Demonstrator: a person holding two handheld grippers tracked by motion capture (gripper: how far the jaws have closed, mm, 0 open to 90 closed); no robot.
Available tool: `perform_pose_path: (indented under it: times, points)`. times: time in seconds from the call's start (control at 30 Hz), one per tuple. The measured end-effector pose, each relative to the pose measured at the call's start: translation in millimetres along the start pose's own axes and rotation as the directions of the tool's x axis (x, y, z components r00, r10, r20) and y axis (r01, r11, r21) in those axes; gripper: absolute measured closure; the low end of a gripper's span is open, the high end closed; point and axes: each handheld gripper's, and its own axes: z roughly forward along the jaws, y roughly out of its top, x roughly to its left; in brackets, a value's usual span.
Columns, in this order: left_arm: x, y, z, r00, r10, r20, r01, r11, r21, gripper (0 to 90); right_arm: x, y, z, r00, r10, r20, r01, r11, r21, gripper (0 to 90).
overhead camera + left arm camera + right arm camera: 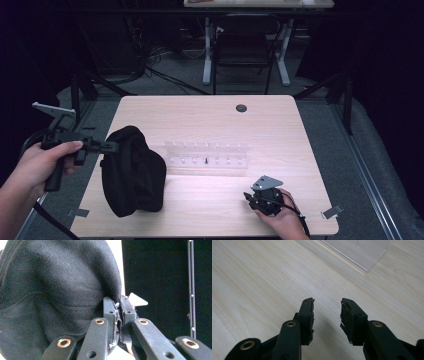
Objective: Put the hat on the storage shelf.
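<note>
Black knit fabric beanie hangs over the left part of the light wooden table, its lower end seemingly resting on the wood. Left gripper is clenched on a thin fold at the beanie's edge. Risk: such a small pinch can slip out, dropping the hat; a swing could knock the clear acrylic peg rack just beside. Right gripper rests parted, empty, low over the table.

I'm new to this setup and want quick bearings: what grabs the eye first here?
The big black fabric bag slumped on the table's left side stands out, its edge pinched in the shut left tongs. Behind it lies a clear plastic rack, and the right tongs rest open near the front edge.
</note>
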Motion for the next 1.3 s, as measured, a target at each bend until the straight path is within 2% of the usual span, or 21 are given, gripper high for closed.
perform_pose_path:
  times: [0.23, 0.33, 0.43, 0.6, 0.7, 0.93, 1.07, 1.13, 1.2, 1.3]
  points:
    - [-6.9, 7.0, -13.3, 0.9996, 0.001, 0.029, 0.001, 0.9990, -0.045, 86.1, -0.1, 0.0, -0.1, 1.0000, -0.003, -0.001, 0.003, 1.000, 0.003, 62.2]
    - [-18.6, 13.6, -20.8, 0.9983, 0.021, 0.054, -0.017, 0.9973, -0.071, 86.1, 0.0, 0.1, 0.2, 1.0000, 0.000, -0.005, 0.000, 1.000, -0.001, 62.2]
    - [-26.2, 19.2, -22.4, 0.9969, 0.031, 0.073, -0.024, 0.9957, -0.090, 86.1, 0.2, 0.4, 0.1, 1.0000, -0.002, -0.005, 0.002, 1.000, 0.000, 62.2]
    - [-35.0, 25.9, -19.8, 0.9968, 0.042, 0.067, -0.035, 0.9938, -0.105, 86.1, 0.7, 0.1, 0.7, 1.0000, 0.004, -0.004, -0.004, 1.000, -0.007, 62.2]
    - [-42.8, 33.0, -15.8, 0.9967, 0.047, 0.066, -0.040, 0.9924, -0.116, 86.1, -0.3, 0.1, -0.1, 1.0000, 0.002, -0.005, -0.002, 1.000, -0.002, 62.2]
    - [-52.0, 43.2, -5.0, 0.9966, 0.053, 0.064, -0.045, 0.9915, -0.122, 86.1, -0.2, 0.4, -0.5, 1.0000, 0.004, 0.000, -0.004, 1.000, -0.014, 62.2]
    - [-58.9, 49.5, 5.1, 0.9965, 0.060, 0.058, -0.053, 0.9912, -0.121, 86.1, -0.1, 0.1, -0.2, 1.0000, 0.004, 0.001, -0.004, 1.000, -0.015, 62.2]
    - [-64.6, 54.5, 13.7, 0.9953, 0.062, 0.074, -0.053, 0.9909, -0.124, 86.1, -0.2, 0.2, 0.0, 1.0000, 0.002, 0.000, -0.002, 1.000, -0.014, 62.2]
    - [-69.3, 57.7, 19.5, 0.9959, 0.068, 0.060, -0.061, 0.9913, -0.117, 86.1, -0.3, 0.3, -0.1, 1.0000, 0.001, 0.001, -0.001, 1.000, -0.014, 62.2]
    - [-73.3, 60.5, 25.6, 0.9954, 0.071, 0.065, -0.063, 0.9913, -0.116, 86.1, -0.7, 0.3, -0.1, 1.0000, 0.000, -0.003, 0.000, 1.000, -0.017, 62.2]
